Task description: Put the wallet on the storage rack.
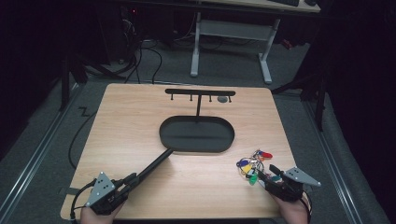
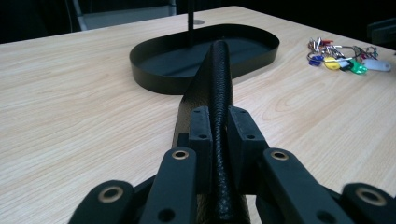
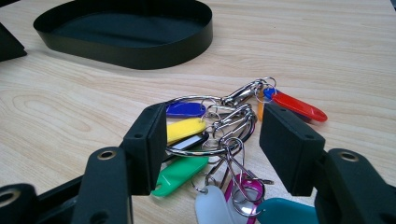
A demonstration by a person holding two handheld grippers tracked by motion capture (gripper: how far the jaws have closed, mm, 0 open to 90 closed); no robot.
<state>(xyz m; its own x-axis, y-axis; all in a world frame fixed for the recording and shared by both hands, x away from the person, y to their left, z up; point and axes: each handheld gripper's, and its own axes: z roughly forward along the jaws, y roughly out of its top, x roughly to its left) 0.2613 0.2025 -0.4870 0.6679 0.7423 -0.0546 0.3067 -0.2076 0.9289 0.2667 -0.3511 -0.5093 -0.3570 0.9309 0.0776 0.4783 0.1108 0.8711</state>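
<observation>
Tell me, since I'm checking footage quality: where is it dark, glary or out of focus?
High view: the light wooden table is lit, its surroundings near black. Left gripper view: the long black textured strap clamped in the left gripper is sharp; the black oval metal tray shows no glare. Right gripper view: the bunch of coloured key tags on steel rings glints; the right gripper is slightly soft.

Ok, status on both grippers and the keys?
Left gripper shut on black strap. Right gripper open, jaws either side of key bunch. Nothing in the way.
</observation>
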